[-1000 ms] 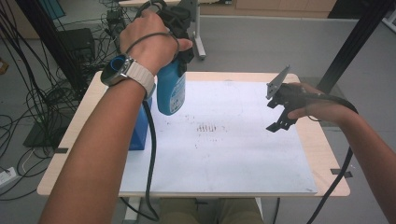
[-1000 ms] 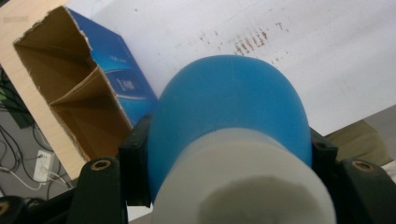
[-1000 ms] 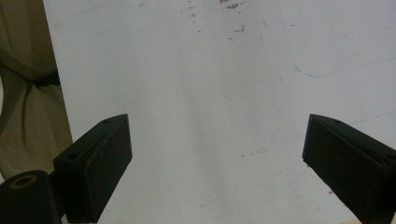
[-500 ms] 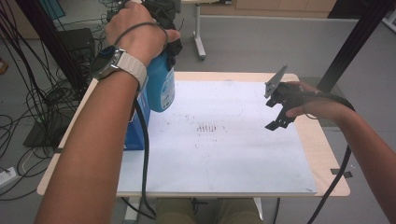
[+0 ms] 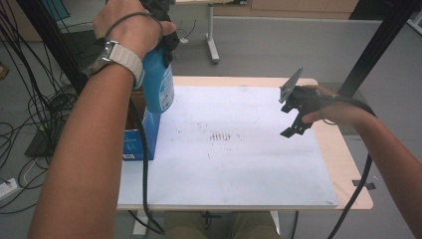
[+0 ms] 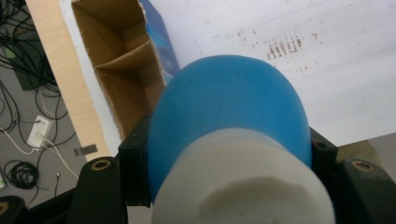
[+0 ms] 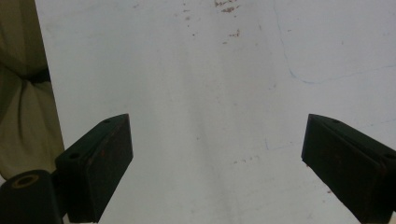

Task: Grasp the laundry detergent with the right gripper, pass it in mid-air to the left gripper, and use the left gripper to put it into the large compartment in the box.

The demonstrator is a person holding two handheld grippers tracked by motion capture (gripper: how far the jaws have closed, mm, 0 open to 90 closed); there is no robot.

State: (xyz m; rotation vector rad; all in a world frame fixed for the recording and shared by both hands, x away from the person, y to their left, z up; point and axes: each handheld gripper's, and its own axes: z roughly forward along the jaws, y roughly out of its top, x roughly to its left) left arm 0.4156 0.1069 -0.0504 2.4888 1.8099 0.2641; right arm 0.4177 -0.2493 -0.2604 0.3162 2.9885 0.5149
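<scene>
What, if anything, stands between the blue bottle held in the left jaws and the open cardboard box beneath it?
Nothing visible does. The left gripper holds the blue bottle above the open box, whose two compartments look empty; a cardboard divider splits them.

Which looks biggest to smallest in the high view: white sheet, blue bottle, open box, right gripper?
1. white sheet
2. open box and blue bottle, shut in the left gripper: unsure, the bottle is lifted nearer the camera and the box is half hidden.
3. right gripper

Blue bottle (image 5: 159, 87) with white cap, upright above open box (image 5: 142, 124)
</scene>
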